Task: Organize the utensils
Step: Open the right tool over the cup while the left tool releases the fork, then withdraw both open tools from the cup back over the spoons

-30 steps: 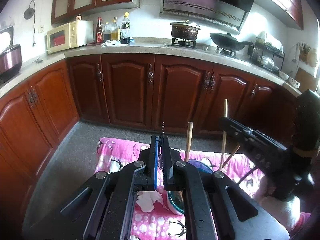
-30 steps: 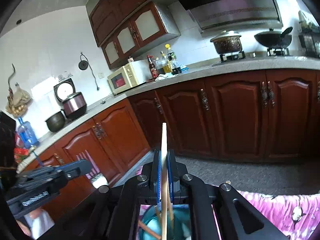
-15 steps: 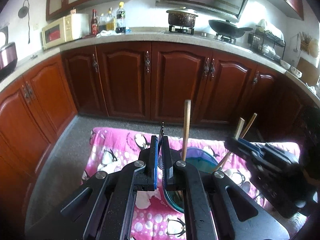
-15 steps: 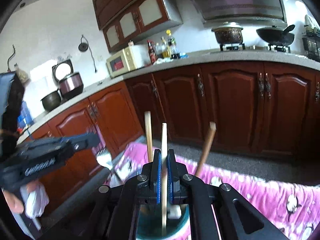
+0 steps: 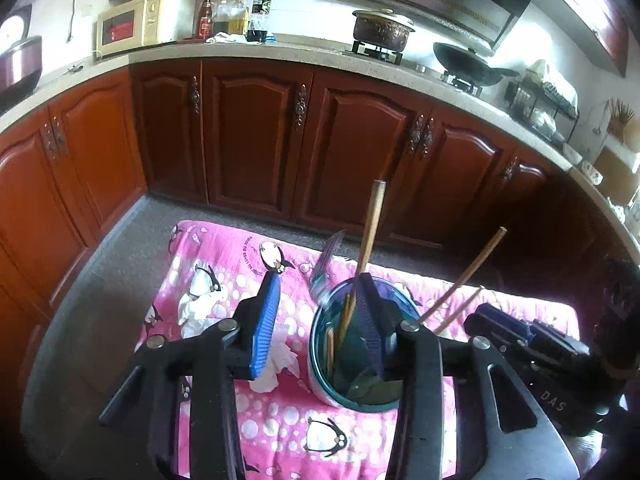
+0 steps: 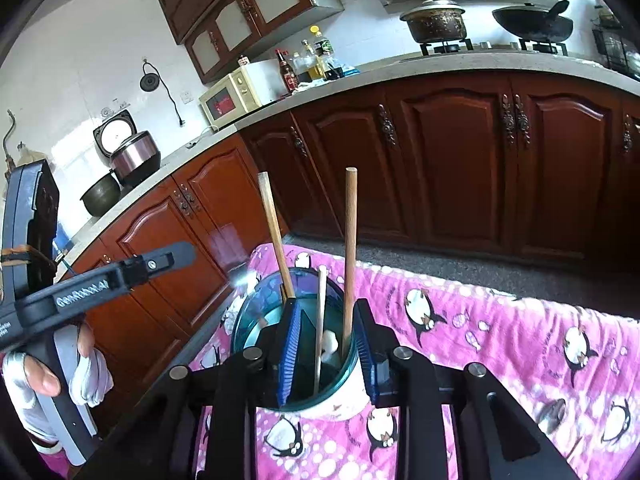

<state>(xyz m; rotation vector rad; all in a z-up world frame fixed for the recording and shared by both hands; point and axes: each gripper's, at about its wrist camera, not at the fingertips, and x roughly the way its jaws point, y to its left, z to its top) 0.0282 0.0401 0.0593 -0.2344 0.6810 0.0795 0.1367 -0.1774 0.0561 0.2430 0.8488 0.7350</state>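
A teal-rimmed cup (image 5: pixel 320 340) (image 6: pixel 256 312) stands on a pink penguin cloth (image 5: pixel 224 256) (image 6: pixel 520 344). Several wooden sticks stand in it: a thick handle (image 5: pixel 370 224) (image 6: pixel 350 240), a paler one (image 6: pixel 274 228) and a thin chopstick (image 6: pixel 320 320); two lean right (image 5: pixel 468 272). A blurred metal utensil (image 5: pixel 326 264) is falling at the cup's far rim. My left gripper (image 5: pixel 320 316) is open above the cup. My right gripper (image 6: pixel 326 352) is open around the cup top, its jaws either side of the chopstick.
Crumpled white tissue (image 5: pixel 196 312) lies on the cloth left of the cup. A metal spoon (image 6: pixel 552 412) lies on the cloth at right. Wooden cabinets (image 5: pixel 256 140) and a counter with microwave (image 5: pixel 140 24), pot and wok run behind. Grey floor surrounds the cloth.
Both grippers have opened. The left let go of its metal utensil, which drops by the cup rim. The right let go of the chopstick, which now stands in the cup.
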